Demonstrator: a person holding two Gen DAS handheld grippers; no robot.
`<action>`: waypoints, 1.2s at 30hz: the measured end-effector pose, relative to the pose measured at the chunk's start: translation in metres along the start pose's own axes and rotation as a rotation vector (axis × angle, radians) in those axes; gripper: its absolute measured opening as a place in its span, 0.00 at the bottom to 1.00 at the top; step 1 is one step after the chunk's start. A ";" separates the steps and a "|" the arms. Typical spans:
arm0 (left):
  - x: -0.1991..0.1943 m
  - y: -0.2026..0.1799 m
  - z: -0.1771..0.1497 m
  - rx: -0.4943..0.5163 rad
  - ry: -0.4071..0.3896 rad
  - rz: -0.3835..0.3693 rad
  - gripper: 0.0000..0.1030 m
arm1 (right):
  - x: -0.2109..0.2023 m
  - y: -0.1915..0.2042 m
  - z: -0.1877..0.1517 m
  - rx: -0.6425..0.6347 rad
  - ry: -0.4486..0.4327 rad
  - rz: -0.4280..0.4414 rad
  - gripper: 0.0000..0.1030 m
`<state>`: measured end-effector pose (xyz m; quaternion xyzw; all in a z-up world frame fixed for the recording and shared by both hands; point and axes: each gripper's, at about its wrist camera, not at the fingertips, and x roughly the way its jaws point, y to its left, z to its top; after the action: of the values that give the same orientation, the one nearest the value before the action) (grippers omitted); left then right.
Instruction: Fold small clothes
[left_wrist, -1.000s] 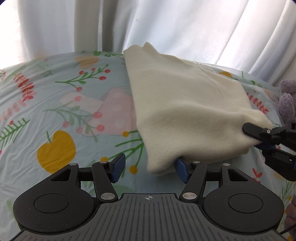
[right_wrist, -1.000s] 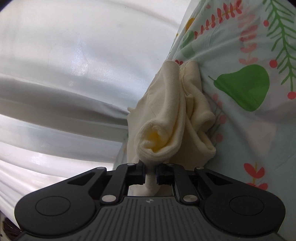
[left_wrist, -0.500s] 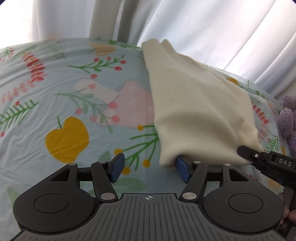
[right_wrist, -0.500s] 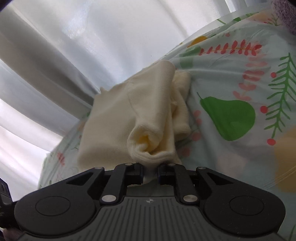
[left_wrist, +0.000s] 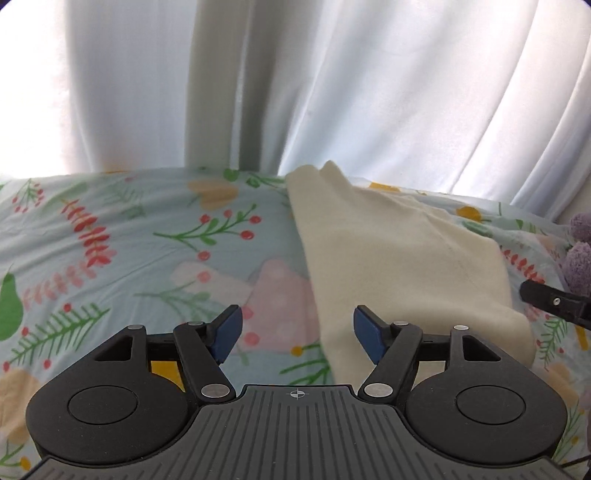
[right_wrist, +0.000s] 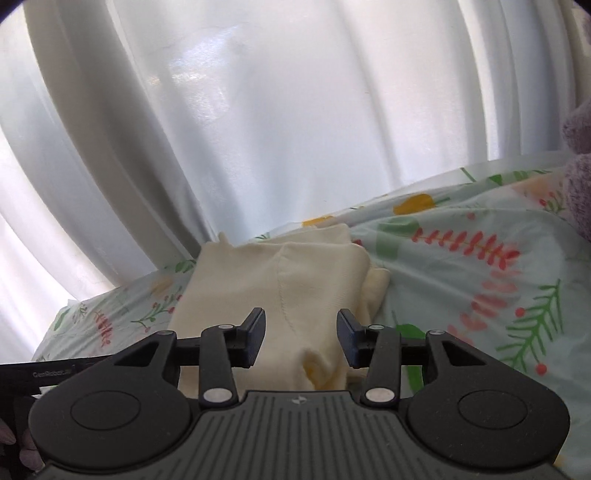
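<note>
A folded cream knit garment (left_wrist: 399, 266) lies on the floral bedsheet (left_wrist: 110, 258). My left gripper (left_wrist: 297, 334) is open and empty, just in front of the garment's near left corner. In the right wrist view the same garment (right_wrist: 280, 284) lies flat with a bunched edge at its near end. My right gripper (right_wrist: 301, 339) is open over that near end and holds nothing. The tip of the right gripper shows at the right edge of the left wrist view (left_wrist: 554, 302).
White curtains (left_wrist: 295, 85) hang close behind the bed. A purple plush toy (left_wrist: 580, 258) sits at the right edge, also seen in the right wrist view (right_wrist: 580, 166). The sheet stretches left of the garment.
My right gripper has opened and let go of the garment's bunched corner, which now lies on the bed. My left gripper has pulled back and tilted up, staying open.
</note>
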<state>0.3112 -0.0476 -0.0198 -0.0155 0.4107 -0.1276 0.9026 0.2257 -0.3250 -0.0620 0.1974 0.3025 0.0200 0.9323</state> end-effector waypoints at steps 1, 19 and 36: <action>0.006 -0.005 0.002 0.015 0.000 -0.013 0.70 | 0.010 0.008 0.000 -0.027 0.016 0.017 0.37; 0.022 0.043 -0.005 -0.058 -0.003 -0.142 0.77 | 0.024 -0.010 -0.009 -0.186 0.115 -0.002 0.09; 0.115 0.055 0.029 -0.362 0.199 -0.519 0.75 | 0.111 -0.120 0.024 0.429 0.257 0.276 0.64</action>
<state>0.4176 -0.0250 -0.0926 -0.2674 0.4954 -0.2789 0.7780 0.3202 -0.4269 -0.1518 0.4255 0.3857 0.1072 0.8116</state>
